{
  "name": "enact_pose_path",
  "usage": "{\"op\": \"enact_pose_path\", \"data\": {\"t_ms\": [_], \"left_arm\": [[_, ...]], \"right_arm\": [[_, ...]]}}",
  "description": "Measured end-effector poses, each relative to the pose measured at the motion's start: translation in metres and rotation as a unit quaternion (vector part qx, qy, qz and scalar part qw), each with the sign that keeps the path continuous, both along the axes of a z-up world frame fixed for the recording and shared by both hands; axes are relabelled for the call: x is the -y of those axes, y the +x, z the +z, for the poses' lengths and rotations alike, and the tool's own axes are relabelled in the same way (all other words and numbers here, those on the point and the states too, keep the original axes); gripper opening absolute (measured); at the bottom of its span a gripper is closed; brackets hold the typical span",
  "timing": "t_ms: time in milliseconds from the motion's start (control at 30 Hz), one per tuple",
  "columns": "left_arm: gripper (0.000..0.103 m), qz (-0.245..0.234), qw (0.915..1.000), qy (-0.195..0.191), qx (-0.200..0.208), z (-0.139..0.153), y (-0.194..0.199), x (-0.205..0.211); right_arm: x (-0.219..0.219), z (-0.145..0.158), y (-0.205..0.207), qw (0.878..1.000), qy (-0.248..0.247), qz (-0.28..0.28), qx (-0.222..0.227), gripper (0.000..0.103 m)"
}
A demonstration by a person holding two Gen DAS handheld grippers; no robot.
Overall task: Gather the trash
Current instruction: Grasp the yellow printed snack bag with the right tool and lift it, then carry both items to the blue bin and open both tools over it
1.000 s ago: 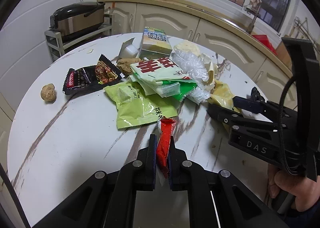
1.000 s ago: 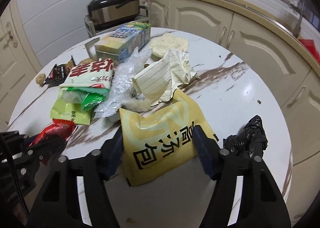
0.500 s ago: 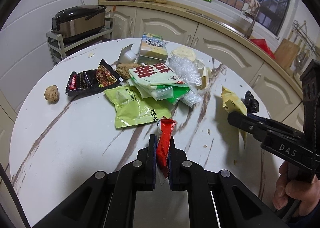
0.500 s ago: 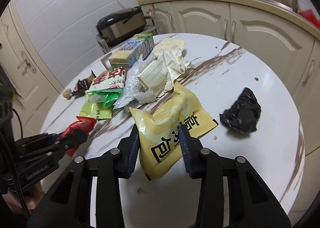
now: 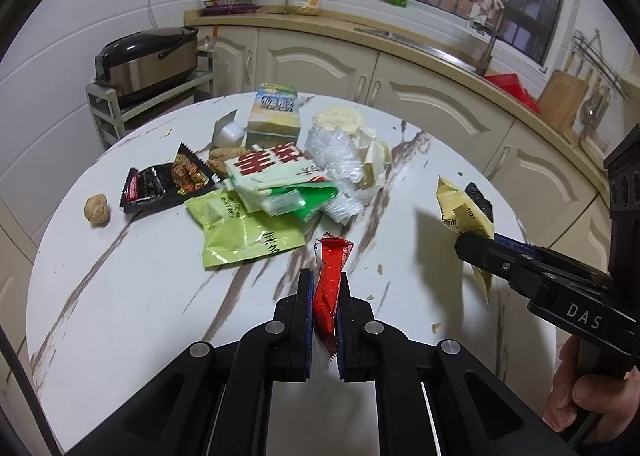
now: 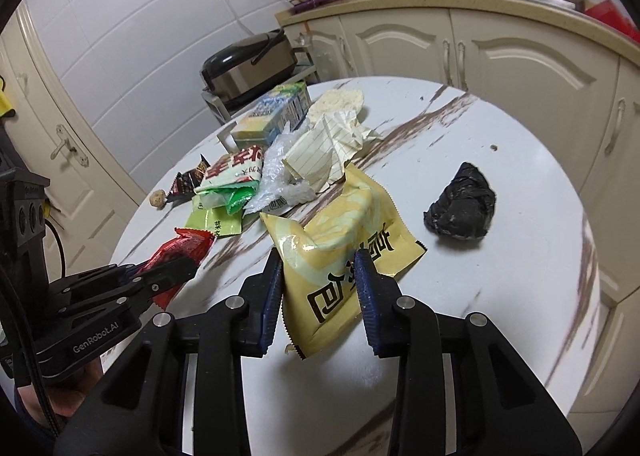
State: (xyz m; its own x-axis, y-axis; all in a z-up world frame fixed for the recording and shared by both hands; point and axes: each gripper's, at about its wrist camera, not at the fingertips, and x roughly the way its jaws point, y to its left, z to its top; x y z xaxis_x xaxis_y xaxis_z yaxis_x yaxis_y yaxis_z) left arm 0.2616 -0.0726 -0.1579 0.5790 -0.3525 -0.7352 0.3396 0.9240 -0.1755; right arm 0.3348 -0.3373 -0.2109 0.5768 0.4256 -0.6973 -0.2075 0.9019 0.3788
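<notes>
Left to right: our left claw (image 5: 323,310) is clamped tight on the red wrapper (image 5: 328,288), right claw (image 6: 318,288) closing on the yellow snack bag (image 6: 340,256). The black crumpled bag (image 6: 462,206) lies far-right on the counter (image 6: 500,288), nearest the right claw.

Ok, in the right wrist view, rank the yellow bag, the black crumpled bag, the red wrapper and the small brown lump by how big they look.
1. Yellow bag, though it is nearest the camera, which inflates it.
2. Black crumpled bag and red wrapper: too alike to rank, and the wrapper is partly hidden.
3. Small brown lump, clearly smallest.
</notes>
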Motion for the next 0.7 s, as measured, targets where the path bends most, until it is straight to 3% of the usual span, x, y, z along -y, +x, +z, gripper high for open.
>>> {"op": "enact_pose_path", "data": {"t_ms": [700], "left_arm": [[0.005, -0.081, 0.9947, 0.001, 0.063, 0.053, -0.013, 0.088]], "right_arm": [[0.070, 0.060, -0.042, 0.996, 0.004, -0.061, 0.070, 0.028]]}}
